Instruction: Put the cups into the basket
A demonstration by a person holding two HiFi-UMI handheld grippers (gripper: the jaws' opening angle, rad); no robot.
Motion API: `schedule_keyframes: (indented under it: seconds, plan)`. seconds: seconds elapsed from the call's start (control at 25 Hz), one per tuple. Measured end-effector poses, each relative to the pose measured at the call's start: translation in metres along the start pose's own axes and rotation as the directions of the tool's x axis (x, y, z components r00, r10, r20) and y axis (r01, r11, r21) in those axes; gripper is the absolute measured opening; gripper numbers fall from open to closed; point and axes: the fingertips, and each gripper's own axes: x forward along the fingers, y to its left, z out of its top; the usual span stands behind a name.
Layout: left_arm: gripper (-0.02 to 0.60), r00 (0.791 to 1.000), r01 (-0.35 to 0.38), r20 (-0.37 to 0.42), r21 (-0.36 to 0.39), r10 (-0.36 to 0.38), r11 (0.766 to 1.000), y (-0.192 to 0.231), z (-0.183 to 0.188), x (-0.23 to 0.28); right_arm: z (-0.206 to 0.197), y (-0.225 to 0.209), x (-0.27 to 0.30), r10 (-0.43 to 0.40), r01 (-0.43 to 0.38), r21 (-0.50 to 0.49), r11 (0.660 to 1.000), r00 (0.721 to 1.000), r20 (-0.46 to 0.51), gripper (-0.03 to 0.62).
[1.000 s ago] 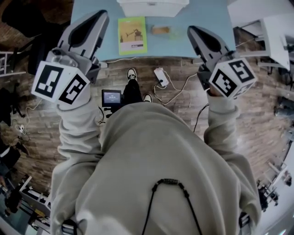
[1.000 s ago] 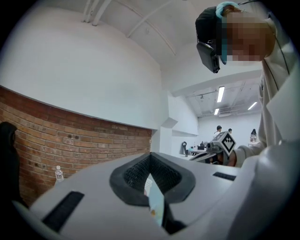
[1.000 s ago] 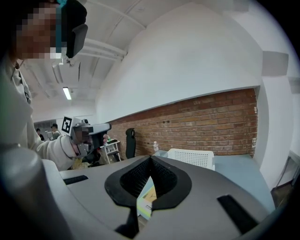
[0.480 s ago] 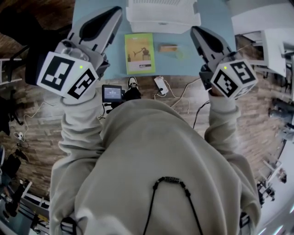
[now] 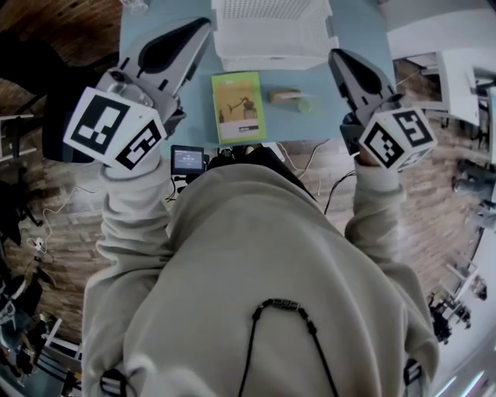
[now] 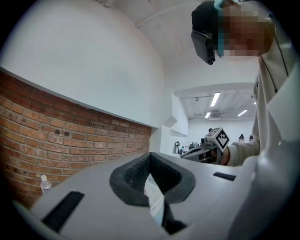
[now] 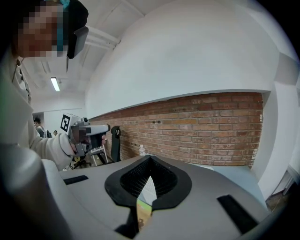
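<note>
Hovering at the table (image 5: 155, 116) edge, you've no cup yet: your L gripper (image 5: 203, 23) & R gripper (image 5: 335, 54) are both clenched, empty. Basket (image 5: 271, 60) at 12 o'clock; probable cup (image 5: 285, 95) at its 6, beside booklet (image 5: 237, 106). Next, I'd judge: open R jaws, lower onto it.

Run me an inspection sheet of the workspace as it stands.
Surface: light blue table.
Job's things: white basket on the table's far side; cups not clearly made out.
Clutter: green booklet; beside it a small brown item and a pale green item, too small to identify.
Grippers: left tool and right tool both shut, empty.
Cables: cables on the floor by the table's near edge.
Surroundings: wood floor, brick wall, small screen device.
</note>
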Motion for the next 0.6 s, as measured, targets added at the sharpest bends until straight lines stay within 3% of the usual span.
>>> schedule_keyframes:
  seconds: [0.6]
  plan:
    - [-0.002,1.0,0.015,-0.006,0.027,-0.015,1.0,-0.006,0.02,0.042,0.032,-0.026,0.02,0.062,-0.061,-0.034,0.998,0.998,0.032,0.012]
